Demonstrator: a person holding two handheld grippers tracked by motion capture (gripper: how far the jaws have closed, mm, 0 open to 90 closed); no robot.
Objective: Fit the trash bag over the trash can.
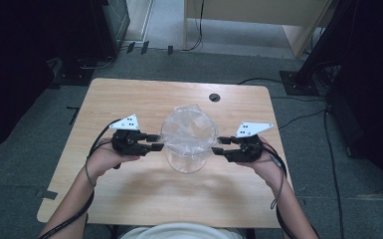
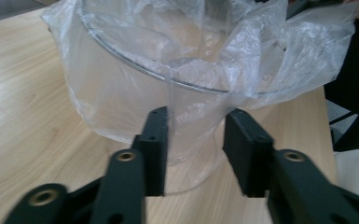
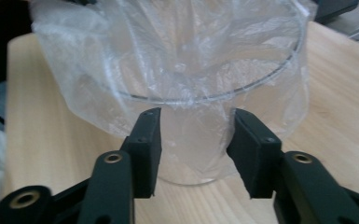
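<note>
While the clear container [image 1: 188, 149] stands upright at the middle of the table [image 1: 129, 94], lined with a thin plastic bag [image 1: 186, 124] whose edge is folded down over the rim, the left gripper [image 1: 155, 142] and right gripper [image 1: 219, 145] face it from opposite sides, each pointing level at its wall. In both gripper views the jaws stand parted, with the draped film and the container wall straight ahead of the pads [image 2: 155, 140] and no clear pinch on anything (the film may brush a tip, but I cannot tell). The container's long axis runs vertical, across each gripper's reach. Both hands sit about equally close, so neither has the advantage; the coming move likely turns on catching the bag's hanging skirt just below the rim.
</note>
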